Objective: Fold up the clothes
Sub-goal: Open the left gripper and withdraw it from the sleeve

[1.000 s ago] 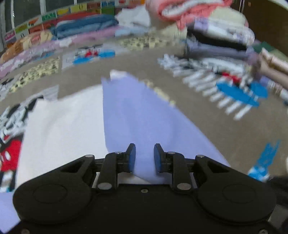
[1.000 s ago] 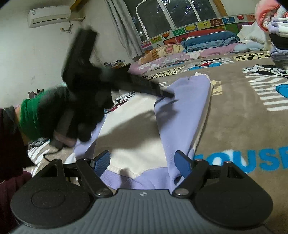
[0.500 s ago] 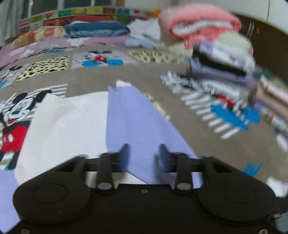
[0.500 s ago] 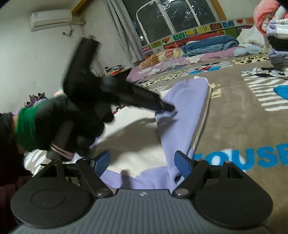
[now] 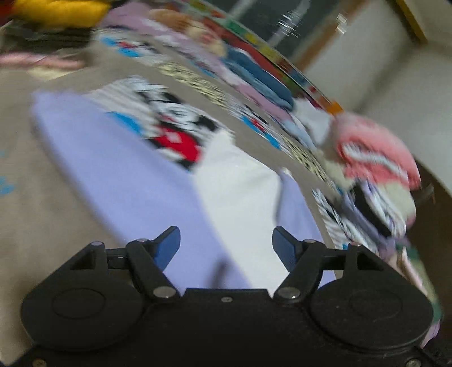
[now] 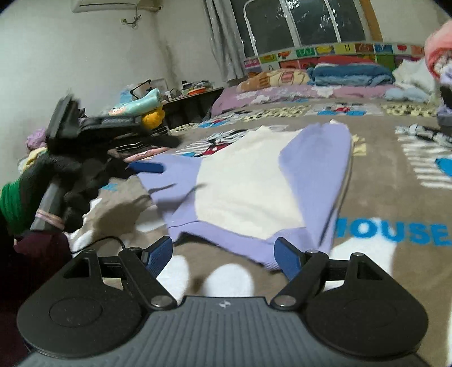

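**Both grippers wide apart over the half-folded sweatshirt**

From the left wrist, everything is smeared with blur. The left gripper (image 5: 226, 240) has its blue-padded fingers spread wide with nothing between them. Just ahead of and below them lies the sweatshirt (image 5: 243, 192), cream in the body with lilac sleeves: one lilac sleeve runs off ahead to the left, a narrower lilac strip lies ahead to the right. It rests flat on a brown cartoon-print blanket (image 5: 42, 197). Further ahead on the right is a stack of folded clothes (image 5: 378, 175), pink on top.

From the right wrist, the picture is clearer. The right gripper (image 6: 224, 254) is likewise spread open and empty, its fingertips just short of the sweatshirt's (image 6: 248, 186) lilac hem. The right sleeve is folded in over the body; the left one lies stretched out to the side. Ahead to the left, a gloved hand (image 6: 65, 180) grips the handle of the left gripper (image 6: 147, 167), whose blue finger hangs just over that outstretched sleeve; I cannot tell whether it touches. At the far side, bedding (image 6: 350, 74) is piled beneath a window (image 6: 305, 22).
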`<act>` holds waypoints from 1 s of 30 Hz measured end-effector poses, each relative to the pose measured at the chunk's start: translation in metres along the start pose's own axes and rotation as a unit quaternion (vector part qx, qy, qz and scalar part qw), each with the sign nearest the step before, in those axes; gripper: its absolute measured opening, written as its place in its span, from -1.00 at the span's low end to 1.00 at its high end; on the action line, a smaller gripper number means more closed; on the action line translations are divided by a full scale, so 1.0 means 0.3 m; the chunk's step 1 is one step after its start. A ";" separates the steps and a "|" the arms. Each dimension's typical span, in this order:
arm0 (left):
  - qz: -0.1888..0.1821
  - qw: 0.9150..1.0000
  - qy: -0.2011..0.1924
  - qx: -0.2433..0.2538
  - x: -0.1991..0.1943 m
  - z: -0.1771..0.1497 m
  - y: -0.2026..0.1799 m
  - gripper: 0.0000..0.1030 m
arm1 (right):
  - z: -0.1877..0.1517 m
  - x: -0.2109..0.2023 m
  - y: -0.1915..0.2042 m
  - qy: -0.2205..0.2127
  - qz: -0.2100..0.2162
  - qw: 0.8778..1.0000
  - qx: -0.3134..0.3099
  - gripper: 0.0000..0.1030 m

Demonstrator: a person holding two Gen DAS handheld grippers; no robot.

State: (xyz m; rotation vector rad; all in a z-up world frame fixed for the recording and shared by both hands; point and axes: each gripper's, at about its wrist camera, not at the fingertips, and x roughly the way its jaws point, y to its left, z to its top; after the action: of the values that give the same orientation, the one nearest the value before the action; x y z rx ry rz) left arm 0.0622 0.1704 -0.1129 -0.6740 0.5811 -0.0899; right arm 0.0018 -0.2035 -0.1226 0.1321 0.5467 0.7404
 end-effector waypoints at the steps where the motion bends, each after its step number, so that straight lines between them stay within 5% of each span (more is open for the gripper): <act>1: 0.003 1.000 -0.006 -0.021 -0.017 0.004 0.034 0.39 | -0.002 0.005 0.005 0.002 0.005 1.000 0.006 0.59; 9: 0.015 0.988 -0.045 -0.148 -0.090 0.014 0.245 0.38 | -0.034 0.038 -0.018 0.027 0.020 0.997 0.065 0.61; 16: 0.018 0.978 -0.081 -0.191 -0.068 0.076 0.332 0.34 | -0.058 0.061 -0.031 0.039 0.040 0.995 0.084 0.91; 30: 0.006 0.957 -0.132 -0.257 0.054 0.231 0.516 -0.43 | -0.058 0.080 -0.002 0.059 0.037 0.996 0.061 0.97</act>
State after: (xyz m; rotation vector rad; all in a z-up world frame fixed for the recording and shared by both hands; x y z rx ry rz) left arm 0.0968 0.3266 -0.1718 -1.1686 0.3484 0.1691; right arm 0.0078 -0.1891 -0.1480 0.2235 0.7030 0.7899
